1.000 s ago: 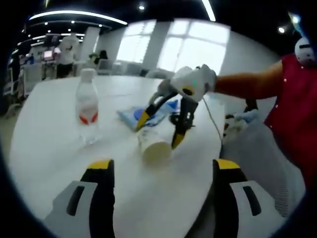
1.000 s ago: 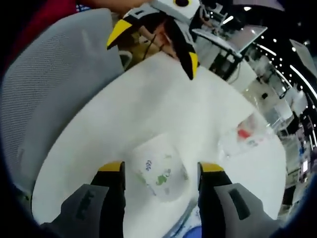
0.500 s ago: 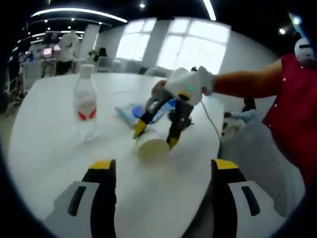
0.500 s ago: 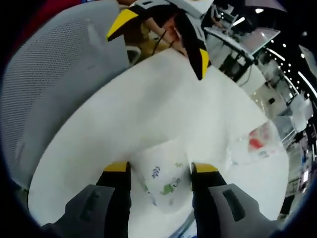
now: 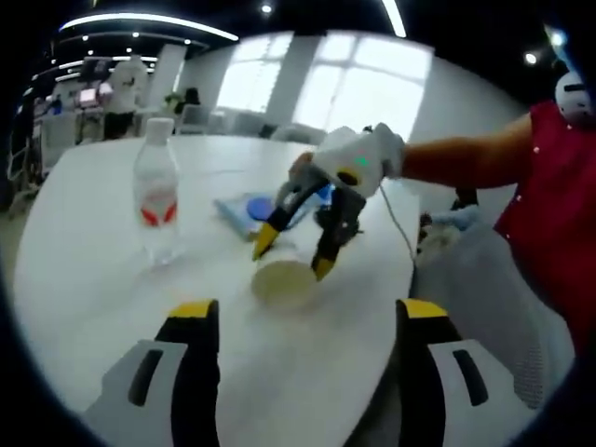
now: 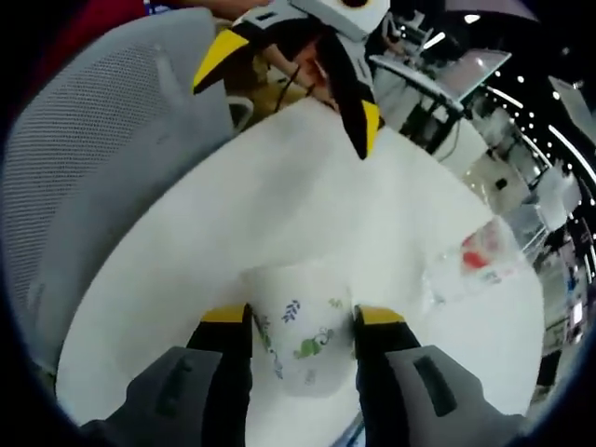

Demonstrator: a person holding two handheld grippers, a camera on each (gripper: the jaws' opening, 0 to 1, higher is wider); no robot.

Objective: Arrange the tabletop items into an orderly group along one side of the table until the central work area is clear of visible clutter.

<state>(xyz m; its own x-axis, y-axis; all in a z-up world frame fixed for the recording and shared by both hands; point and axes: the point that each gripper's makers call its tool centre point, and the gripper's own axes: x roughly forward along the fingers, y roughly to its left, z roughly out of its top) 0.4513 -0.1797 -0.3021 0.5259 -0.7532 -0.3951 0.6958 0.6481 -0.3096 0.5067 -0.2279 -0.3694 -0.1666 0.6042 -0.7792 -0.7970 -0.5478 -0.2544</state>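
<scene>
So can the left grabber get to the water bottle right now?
Probably yes. The left gripper is open, and the water bottle stands upright on bare table ahead; the right gripper and paper cup sit off to one side.

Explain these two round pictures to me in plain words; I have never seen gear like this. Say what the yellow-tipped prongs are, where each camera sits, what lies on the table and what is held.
A person holds a handheld gripper in each hand, each carrying a fisheye camera. The left gripper view looks over its own open left gripper at the right gripper and the red-sleeved arm behind it. The right gripper's fingers are closed on a paper cup with leaf prints. On the white table stand a water bottle and something blue I cannot identify. A grey mesh chair stands beside the table.
</scene>
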